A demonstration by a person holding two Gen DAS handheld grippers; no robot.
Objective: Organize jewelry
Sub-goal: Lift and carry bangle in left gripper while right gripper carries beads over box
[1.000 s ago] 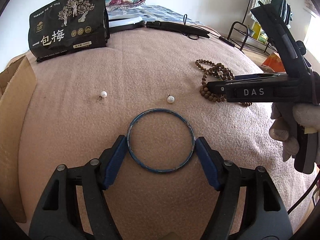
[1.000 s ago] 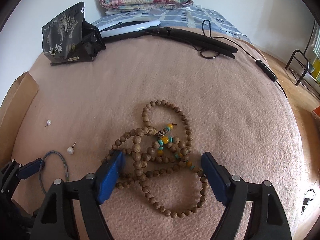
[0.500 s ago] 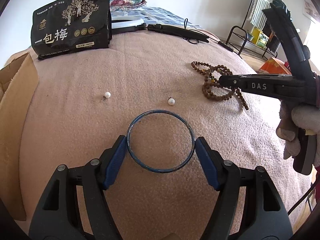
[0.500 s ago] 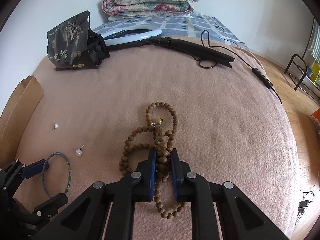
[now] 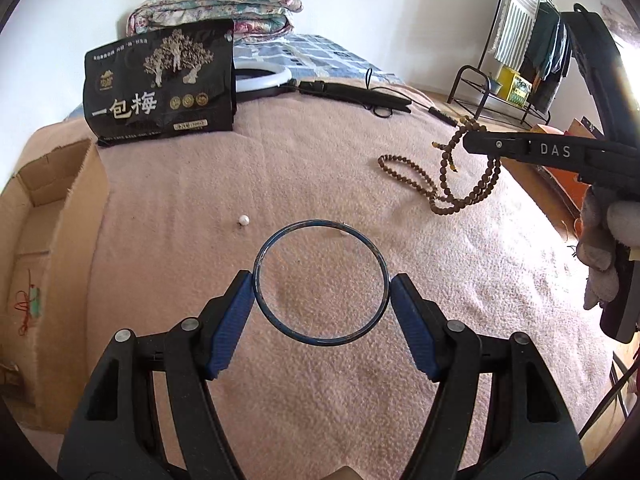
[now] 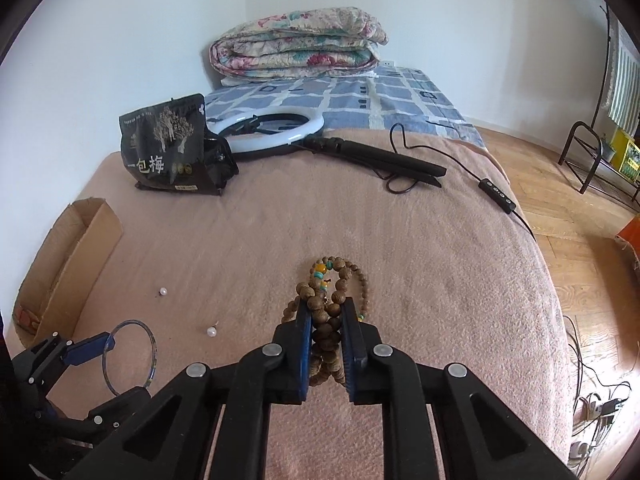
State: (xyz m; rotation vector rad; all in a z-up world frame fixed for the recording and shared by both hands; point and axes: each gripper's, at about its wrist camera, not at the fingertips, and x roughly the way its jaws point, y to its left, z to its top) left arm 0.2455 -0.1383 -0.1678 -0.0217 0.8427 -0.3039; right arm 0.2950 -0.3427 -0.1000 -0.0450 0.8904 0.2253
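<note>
My left gripper point(image 5: 321, 286) is shut on a thin blue bangle point(image 5: 320, 344), its blue pads pressing the ring's two sides, held above the pink blanket point(image 5: 320, 168). It also shows in the right wrist view point(image 6: 150, 344). My right gripper point(image 6: 327, 316) is shut on a string of wooden prayer beads point(image 6: 334, 276) and lifts it; the loops hang down to the blanket point(image 5: 440, 184). One pearl earring point(image 5: 243, 220) lies left of the bangle. The right wrist view shows two pearl earrings point(image 6: 163, 291) point(image 6: 211, 331) on the blanket.
An open cardboard box point(image 5: 44, 240) stands at the left edge. A black snack bag point(image 5: 160, 88) stands at the back, with a ring light point(image 6: 276, 128) and its black stand and cable point(image 6: 380, 160). A folded quilt point(image 6: 296, 48) lies behind. A metal rack point(image 5: 504, 92) stands right.
My right gripper closed on the beads and lifted them off the blanket. My left gripper raised the bangle, which now hides the nearer pearl in its view.
</note>
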